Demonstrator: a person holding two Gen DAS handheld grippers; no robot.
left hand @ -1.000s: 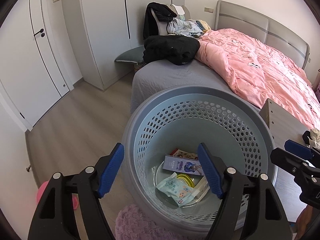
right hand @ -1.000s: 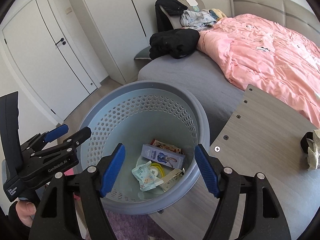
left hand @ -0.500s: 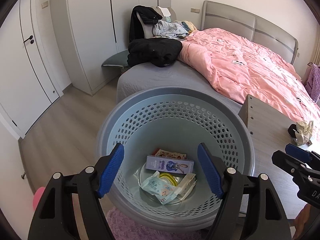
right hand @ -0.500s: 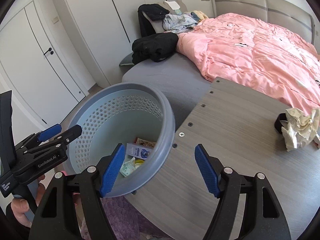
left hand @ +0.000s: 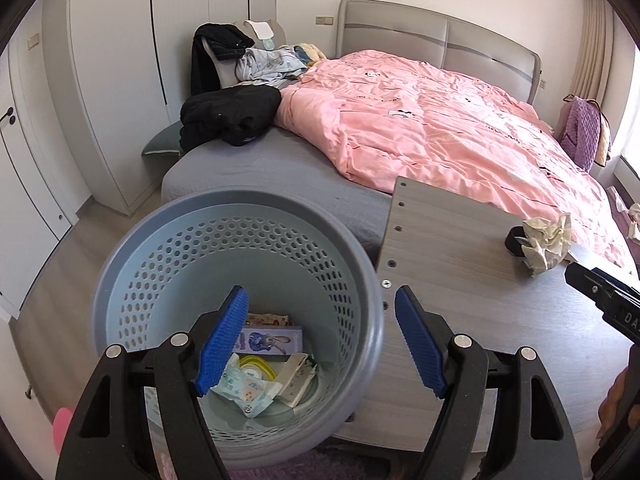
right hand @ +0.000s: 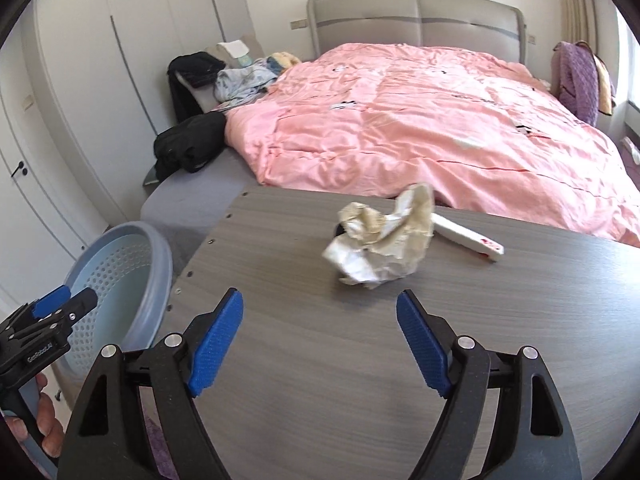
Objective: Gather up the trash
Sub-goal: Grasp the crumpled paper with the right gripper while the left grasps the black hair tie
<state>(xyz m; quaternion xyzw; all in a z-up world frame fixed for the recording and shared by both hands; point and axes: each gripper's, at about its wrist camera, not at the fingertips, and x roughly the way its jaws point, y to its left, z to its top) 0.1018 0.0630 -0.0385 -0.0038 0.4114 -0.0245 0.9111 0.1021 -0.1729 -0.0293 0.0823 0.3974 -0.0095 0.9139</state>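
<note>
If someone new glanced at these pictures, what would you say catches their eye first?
Probably the big pink quilt covering the bed, then the crumpled beige paper wad lying on the grey wood-grain table, straight ahead of the open right hand-held gripper. Left of the table stands the blue perforated plastic basket, with wrappers already inside.

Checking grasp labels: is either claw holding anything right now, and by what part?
Nothing is held. The left claw and right claw are both open and empty; the crumpled white-and-beige paper wad lies untouched on the grey wood-grain table.
</note>
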